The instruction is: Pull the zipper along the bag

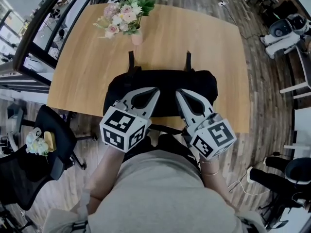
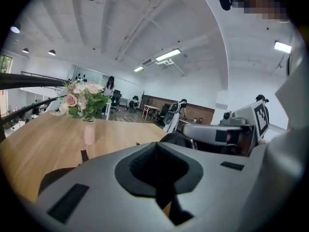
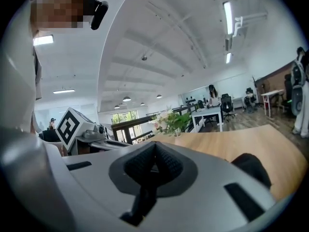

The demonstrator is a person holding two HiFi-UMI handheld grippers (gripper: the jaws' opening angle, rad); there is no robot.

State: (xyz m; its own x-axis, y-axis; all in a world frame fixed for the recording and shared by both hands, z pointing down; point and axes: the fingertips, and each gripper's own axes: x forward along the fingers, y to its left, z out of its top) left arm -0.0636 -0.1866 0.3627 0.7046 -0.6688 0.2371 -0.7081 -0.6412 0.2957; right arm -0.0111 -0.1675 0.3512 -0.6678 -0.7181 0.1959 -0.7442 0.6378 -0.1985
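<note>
Nearest the head camera, the left claw (image 1: 156, 91) and right claw (image 1: 179, 93) angled inward, tips close together over the black soft fabric bag (image 1: 160, 81), which lay at the near edge of the pale wooden bench (image 1: 204, 42). Both claws were pinched fully together, with nothing visible between them. A clean pull probably needed one claw pinning the fabric while the other drew the zipper tab, not discernible here, straight along its track.

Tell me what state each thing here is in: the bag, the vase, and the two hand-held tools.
black bag: lying on the table; whether it is zipped shut cannot be told.
vase: upright, holding flowers.
left gripper: fingers shut, nothing seen between them.
right gripper: fingers shut, nothing seen between them.
</note>
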